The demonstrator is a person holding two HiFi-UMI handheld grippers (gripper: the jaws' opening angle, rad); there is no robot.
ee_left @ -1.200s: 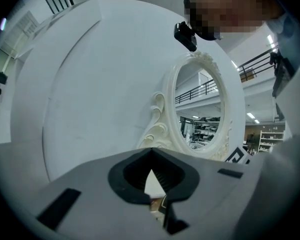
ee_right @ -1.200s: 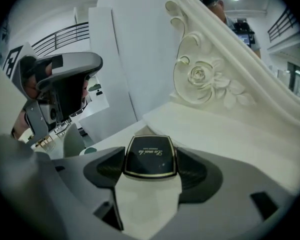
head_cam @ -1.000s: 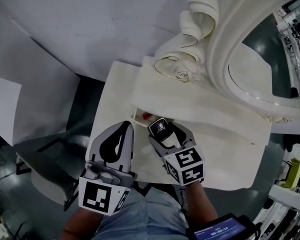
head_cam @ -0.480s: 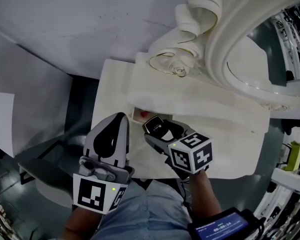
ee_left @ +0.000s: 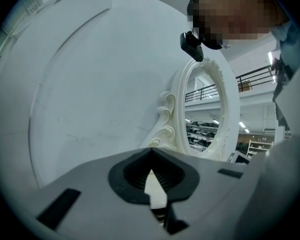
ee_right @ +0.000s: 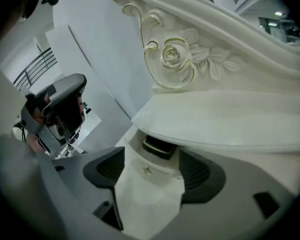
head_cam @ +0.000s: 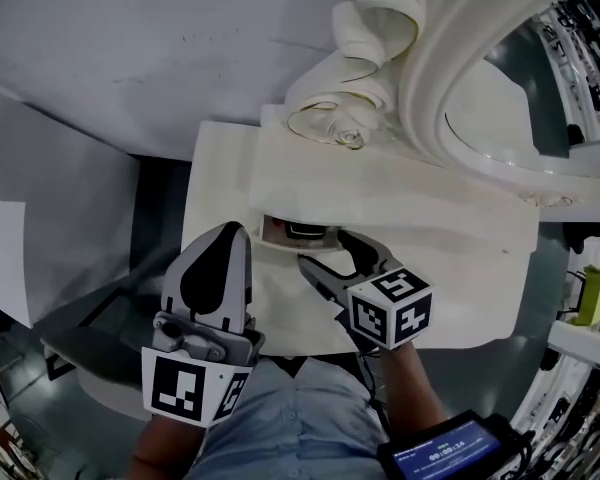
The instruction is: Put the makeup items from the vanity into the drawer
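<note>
Vanity drawer [ee_right: 135,146], dark compact [ee_right: 160,146] half hidden; right hand-held gripper [ee_right: 150,176] apart, left hand-held gripper [ee_left: 151,156] together

The vanity top [head_cam: 410,218] hides most of the drawer [ee_right: 155,165]; only part of a dark case [ee_right: 159,146] shows. The picture's edge cuts the mirror [head_cam: 540,98].

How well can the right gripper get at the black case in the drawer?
Probably yes: the right gripper is open and aimed at the black case, with nothing between. The drawer is only partly open under the vanity top, so clearance looks tight.
</note>
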